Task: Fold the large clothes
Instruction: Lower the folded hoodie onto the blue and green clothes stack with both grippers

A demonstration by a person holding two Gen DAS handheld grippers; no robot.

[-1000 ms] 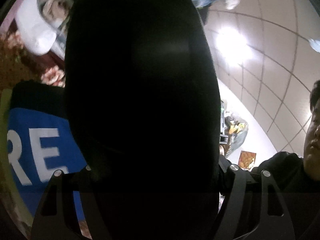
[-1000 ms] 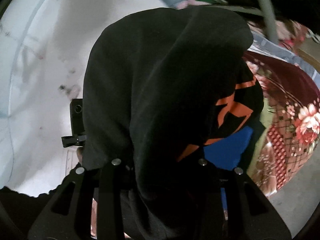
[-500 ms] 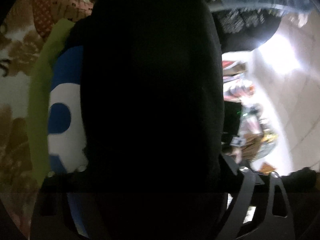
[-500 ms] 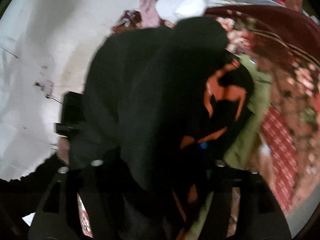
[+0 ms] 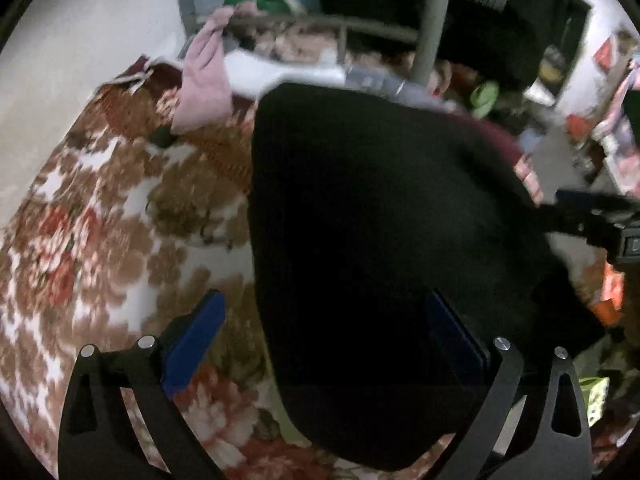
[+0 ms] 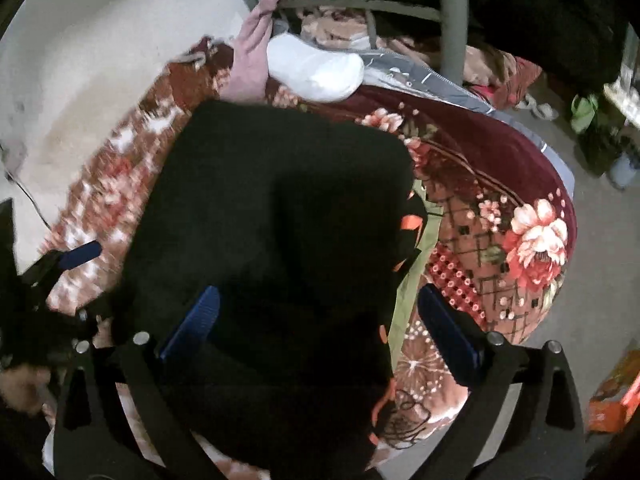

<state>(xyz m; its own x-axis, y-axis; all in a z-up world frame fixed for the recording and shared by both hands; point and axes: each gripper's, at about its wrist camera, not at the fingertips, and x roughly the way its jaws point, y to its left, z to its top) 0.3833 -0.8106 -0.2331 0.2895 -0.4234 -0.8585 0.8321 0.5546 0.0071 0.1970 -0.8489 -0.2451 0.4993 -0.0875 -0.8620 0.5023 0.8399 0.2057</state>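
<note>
Lying folded on the floral blanket (image 6: 532,236), the black garment (image 6: 272,216) is resting between both sets of pads, neither pressing it. The left gripper (image 5: 320,344) is standing released; the right gripper (image 6: 316,332) is opening off the cloth. I'm suggesting lifting both straight up, so the pads aren't snagging the fold.

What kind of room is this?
Probably a bedroom in a home. A flowery blanket covers what looks like a bed, a white pillow lies at its far end, and a black garment is spread on top for folding.
</note>
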